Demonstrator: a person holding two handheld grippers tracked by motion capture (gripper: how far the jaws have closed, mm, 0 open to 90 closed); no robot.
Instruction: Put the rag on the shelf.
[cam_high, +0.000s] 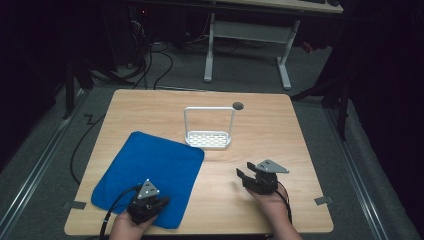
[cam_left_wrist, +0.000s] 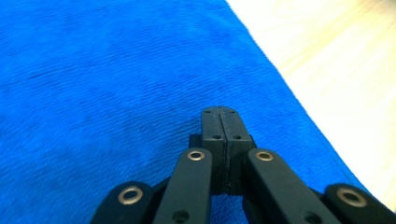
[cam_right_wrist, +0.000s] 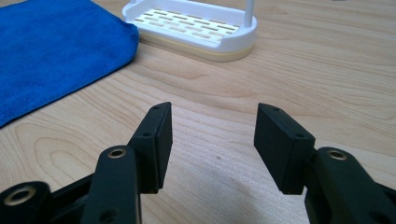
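Observation:
A blue cloth (cam_high: 150, 175) lies flat on the left half of the wooden table (cam_high: 280, 140). My left gripper (cam_high: 162, 201) rests over the cloth's near edge, jaws pressed together with nothing between them; in the left gripper view its shut tips (cam_left_wrist: 219, 112) hover just above the blue cloth (cam_left_wrist: 102, 93). A white slotted rack (cam_high: 208, 138) with a tall hoop handle stands mid-table. My right gripper (cam_high: 244, 172) sits at the near right on bare wood, open and empty; in the right gripper view it (cam_right_wrist: 212, 135) points toward the rack (cam_right_wrist: 191, 28) and the cloth's corner (cam_right_wrist: 51, 51).
A round cable hole (cam_high: 238, 106) sits in the tabletop behind the rack. Grey tape tabs mark the table's near corners (cam_high: 324, 201). Beyond the table are dark floor, cables and the white legs of another desk (cam_high: 282, 60).

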